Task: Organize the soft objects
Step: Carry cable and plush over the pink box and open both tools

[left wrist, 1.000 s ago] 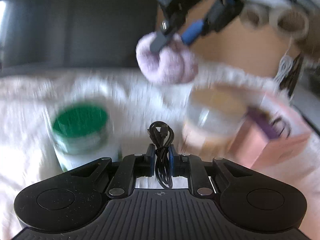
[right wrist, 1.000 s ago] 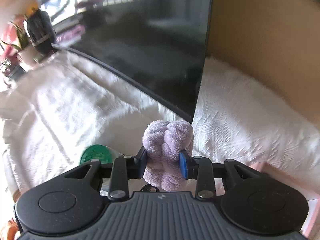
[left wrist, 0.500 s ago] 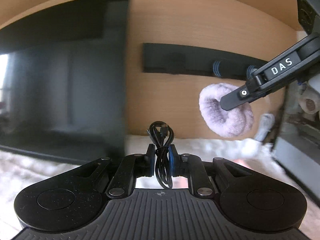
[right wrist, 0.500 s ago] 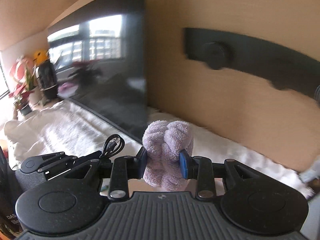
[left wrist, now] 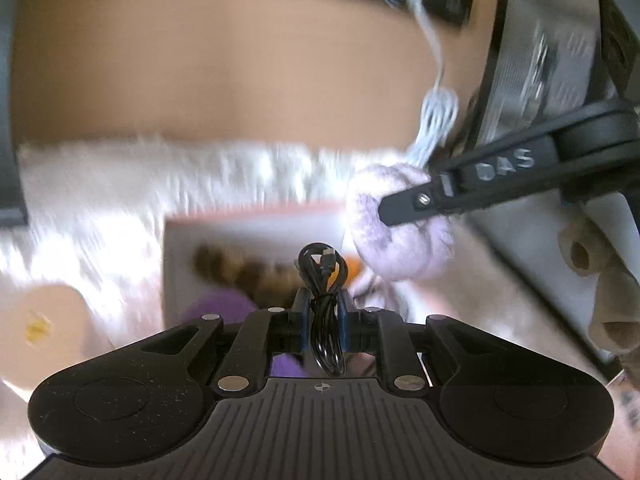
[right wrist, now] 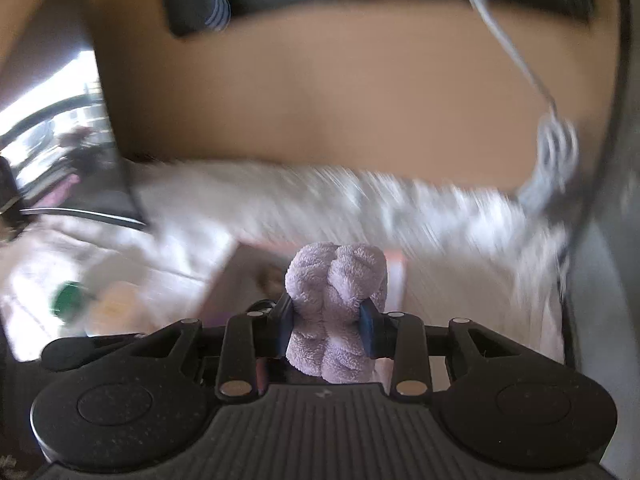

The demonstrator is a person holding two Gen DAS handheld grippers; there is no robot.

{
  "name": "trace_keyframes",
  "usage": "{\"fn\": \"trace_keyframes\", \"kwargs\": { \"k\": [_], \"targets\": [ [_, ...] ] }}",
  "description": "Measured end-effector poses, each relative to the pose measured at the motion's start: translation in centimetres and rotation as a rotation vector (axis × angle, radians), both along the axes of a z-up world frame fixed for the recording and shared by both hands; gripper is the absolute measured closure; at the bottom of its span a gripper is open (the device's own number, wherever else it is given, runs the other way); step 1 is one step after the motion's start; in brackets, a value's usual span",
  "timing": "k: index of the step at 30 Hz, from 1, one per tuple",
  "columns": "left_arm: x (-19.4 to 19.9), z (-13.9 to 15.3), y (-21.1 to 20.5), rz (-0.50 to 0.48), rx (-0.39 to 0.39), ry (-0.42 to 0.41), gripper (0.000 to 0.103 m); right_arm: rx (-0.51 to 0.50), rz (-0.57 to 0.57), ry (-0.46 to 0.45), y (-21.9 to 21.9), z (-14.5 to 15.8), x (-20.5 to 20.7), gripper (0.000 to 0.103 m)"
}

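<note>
My left gripper (left wrist: 323,320) is shut on a coiled black cable (left wrist: 322,276) and hovers over a pink box (left wrist: 256,220). My right gripper (right wrist: 329,324) is shut on a fluffy lilac scrunchie (right wrist: 338,308). In the left wrist view the scrunchie (left wrist: 404,240) hangs in the right gripper's fingers (left wrist: 460,192) over the box's right side. Inside the box lie a brown furry thing (left wrist: 236,268) and a purple soft thing (left wrist: 224,308). The pink box also shows in the right wrist view (right wrist: 394,276), under the scrunchie.
A white fluffy cover (left wrist: 120,184) lies on the surface. A cream-lidded jar (left wrist: 44,316) stands left of the box; a green-lidded jar (right wrist: 68,300) is beside it. A wooden wall (left wrist: 224,72) stands behind, with a white cable (left wrist: 438,108) hanging. A grey cabinet (left wrist: 532,64) is at right.
Both grippers have tilted down from facing the wall to looking over the pink box. The scrunchie and cable stay held. The views are motion-blurred.
</note>
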State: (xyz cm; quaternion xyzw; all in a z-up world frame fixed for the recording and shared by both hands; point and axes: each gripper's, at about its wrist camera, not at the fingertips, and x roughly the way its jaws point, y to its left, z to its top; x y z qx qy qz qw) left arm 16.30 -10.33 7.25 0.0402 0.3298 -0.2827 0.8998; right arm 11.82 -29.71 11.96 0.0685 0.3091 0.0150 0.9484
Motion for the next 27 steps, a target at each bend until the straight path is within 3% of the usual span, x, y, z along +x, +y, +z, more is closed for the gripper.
{"fn": "trace_keyframes", "kwargs": {
  "k": [3,6,12,15,21,23,25,27],
  "targets": [
    [-0.2,-1.0,-0.3,-0.014,0.042,0.026,0.085,0.040,-0.011,0.062,-0.2,-2.8,2.3,0.070],
    [0.1,-1.3,-0.5,0.040,0.102,0.024,0.087,0.020,-0.034,0.127,0.5,-4.7,4.9,0.070],
    [1.1,-2.1,-2.1,0.067,0.167,0.051,0.088,-0.068,-0.035,0.133,1.2,-4.9,5.7,0.069],
    [1.6,-2.8,-2.4,0.092,0.135,0.094,0.087,-0.072,-0.029,0.123,1.0,-4.9,5.6,0.069],
    [0.8,-2.2,-1.4,0.086,0.081,0.052,0.088,-0.140,-0.018,0.081,1.7,-5.3,5.2,0.067],
    [0.3,-1.5,-0.8,0.088,0.088,0.030,0.088,-0.122,-0.016,0.088,1.7,-5.1,5.2,0.063],
    [-0.2,-0.7,-0.2,0.087,0.079,0.013,0.088,-0.078,0.000,0.086,1.6,-4.7,5.1,0.051],
    [-0.6,0.1,0.4,0.103,0.073,0.006,0.088,-0.016,0.025,0.061,1.4,-4.1,4.8,0.049]
  ]
}}
